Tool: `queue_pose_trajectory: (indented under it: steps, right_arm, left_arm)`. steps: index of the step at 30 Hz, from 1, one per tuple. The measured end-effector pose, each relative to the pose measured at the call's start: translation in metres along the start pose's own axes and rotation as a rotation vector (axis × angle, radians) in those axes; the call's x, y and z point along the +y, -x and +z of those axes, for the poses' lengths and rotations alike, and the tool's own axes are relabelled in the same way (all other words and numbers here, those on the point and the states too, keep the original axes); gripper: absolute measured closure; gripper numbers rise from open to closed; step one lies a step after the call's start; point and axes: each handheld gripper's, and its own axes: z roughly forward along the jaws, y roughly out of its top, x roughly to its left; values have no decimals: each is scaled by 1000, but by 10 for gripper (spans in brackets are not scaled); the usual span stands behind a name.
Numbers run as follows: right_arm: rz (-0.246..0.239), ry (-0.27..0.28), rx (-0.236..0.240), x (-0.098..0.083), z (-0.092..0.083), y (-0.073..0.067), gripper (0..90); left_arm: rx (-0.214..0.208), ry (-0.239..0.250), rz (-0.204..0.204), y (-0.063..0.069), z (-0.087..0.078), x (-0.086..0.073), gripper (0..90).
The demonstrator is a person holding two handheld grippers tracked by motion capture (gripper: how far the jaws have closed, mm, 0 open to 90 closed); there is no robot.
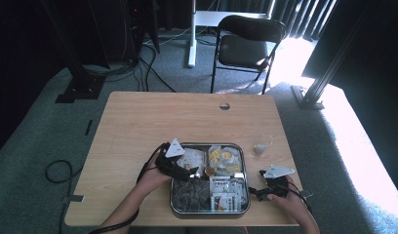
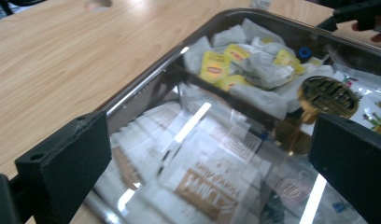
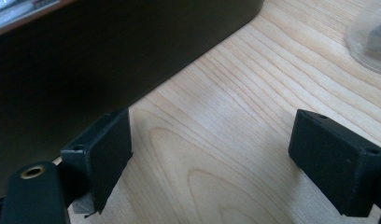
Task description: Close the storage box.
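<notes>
Tea box (image 1: 209,178) sits near table (image 1: 138,126) front edge, clear lid shut. Left gripper (image 2: 202,163) hovers over lid w/ jaws wide, nothing held; right gripper (image 3: 209,158) also wide, empty, beside box wall. Imo brace w/ right, lift lid slowly.

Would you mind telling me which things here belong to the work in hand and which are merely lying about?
In the job:
- tea box with its clear lid
- yellow-tagged tea bags inside it
- white sachets under the lid
- left gripper, jaws open over the box
- right gripper, jaws open beside the box

Lying about:
- loose tea bag on the table
- folding chair
</notes>
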Motion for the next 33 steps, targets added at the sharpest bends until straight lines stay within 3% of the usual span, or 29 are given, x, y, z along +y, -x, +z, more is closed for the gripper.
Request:
queue_pose_trajectory:
  steps: [11, 19, 33]
  right_arm:
    - [-1, 0, 0, 0, 0, 0, 127]
    - [-1, -1, 0, 0, 0, 0, 127]
    - [0, 0, -1, 0, 0, 0, 127]
  left_arm:
    - [66, 31, -63, -23, -23, -24, 0]
    - [109, 41, -86, -38, -38, -44, 0]
    - [186, 27, -160, -65, -61, -86, 0]
